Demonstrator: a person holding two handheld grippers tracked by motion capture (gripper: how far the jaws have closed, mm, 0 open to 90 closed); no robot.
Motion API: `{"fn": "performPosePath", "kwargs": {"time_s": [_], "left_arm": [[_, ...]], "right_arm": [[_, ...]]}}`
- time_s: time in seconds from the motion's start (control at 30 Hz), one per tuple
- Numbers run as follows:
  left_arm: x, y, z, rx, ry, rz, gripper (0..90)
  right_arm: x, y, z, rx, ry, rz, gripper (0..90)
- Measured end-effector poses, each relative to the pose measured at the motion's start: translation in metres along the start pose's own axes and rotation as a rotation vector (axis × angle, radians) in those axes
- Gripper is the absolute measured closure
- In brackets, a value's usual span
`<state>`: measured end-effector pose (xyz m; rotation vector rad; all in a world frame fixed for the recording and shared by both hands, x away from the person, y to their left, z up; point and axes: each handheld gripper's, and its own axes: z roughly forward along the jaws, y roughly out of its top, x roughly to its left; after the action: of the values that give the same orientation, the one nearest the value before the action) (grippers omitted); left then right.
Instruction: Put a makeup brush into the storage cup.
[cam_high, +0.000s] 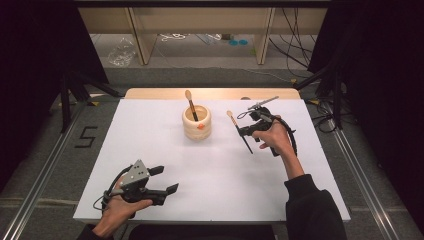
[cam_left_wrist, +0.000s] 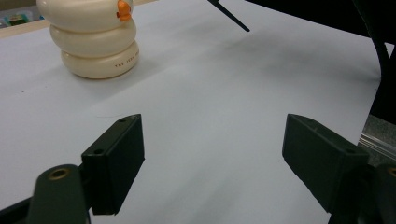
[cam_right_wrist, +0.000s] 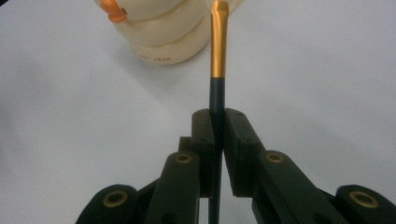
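Observation:
A cream ribbed holder (cam_high: 196, 123) with an orange mark stands at the back middle of the white table (cam_high: 150, 140); one wooden spoon (cam_high: 190, 104) with a dark handle stands in it. My right gripper (cam_high: 245, 131) is to the holder's right, shut on a second spoon (cam_high: 238, 131) by its dark handle, bowl end up and back. In the right gripper view the jaws clamp this spoon (cam_right_wrist: 218, 51), with the holder (cam_right_wrist: 161, 32) beyond. My left gripper (cam_high: 167, 180) rests open near the front left edge. The left gripper view shows its fingers (cam_left_wrist: 116, 158) wide apart over bare table, the holder (cam_left_wrist: 95, 42) far ahead.
Wooden shelving legs (cam_high: 142, 40) and cables (cam_high: 295, 50) lie on the floor behind the table. Metal rails (cam_high: 360, 170) run along both sides. A "5" mark (cam_high: 86, 136) sits on the floor at the left.

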<state>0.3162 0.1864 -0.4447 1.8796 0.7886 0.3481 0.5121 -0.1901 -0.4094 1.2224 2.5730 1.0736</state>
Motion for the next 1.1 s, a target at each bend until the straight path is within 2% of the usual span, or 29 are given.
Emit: {"fn": "performPosePath", "kwargs": {"time_s": [0.03, 0.07, 0.13, 0.2, 0.23, 0.37, 0.47, 1.1], "left_arm": [[0.001, 0.0, 0.0, 0.0, -0.001, 0.013, 20.6], [-0.001, 0.0, 0.0, 0.0, 0.002, -0.013, 20.6], [-0.001, 0.0, 0.001, 0.0, 0.0, -0.013, 20.6], [0.001, 0.0, 0.001, -0.006, -0.012, 0.008, 20.4], [-0.001, 0.0, 0.002, -0.007, -0.011, -0.02, 20.5], [-0.001, 0.0, 0.001, -0.003, -0.004, -0.015, 20.3], [0.001, 0.0, 0.001, -0.001, -0.004, 0.007, 20.1], [0.001, 0.0, 0.002, 0.004, -0.001, 0.006, 18.7]], "right_arm": [[0.0, 0.0, 0.001, -0.019, -0.006, -0.004, 83.1], [0.001, 0.001, -0.001, -0.02, -0.001, 0.004, 83.1], [0.0, 0.001, -0.002, -0.044, 0.001, -0.003, 83.1], [0.0, 0.001, -0.003, -0.06, 0.016, 0.005, 83.1], [0.001, 0.001, -0.004, -0.066, 0.029, 0.017, 83.1], [0.003, 0.003, -0.003, -0.1, 0.042, 0.011, 83.2], [0.005, 0.005, -0.004, -0.14, 0.065, 0.007, 83.1], [0.005, 0.01, -0.011, -0.268, 0.053, -0.012, 83.1]]}}
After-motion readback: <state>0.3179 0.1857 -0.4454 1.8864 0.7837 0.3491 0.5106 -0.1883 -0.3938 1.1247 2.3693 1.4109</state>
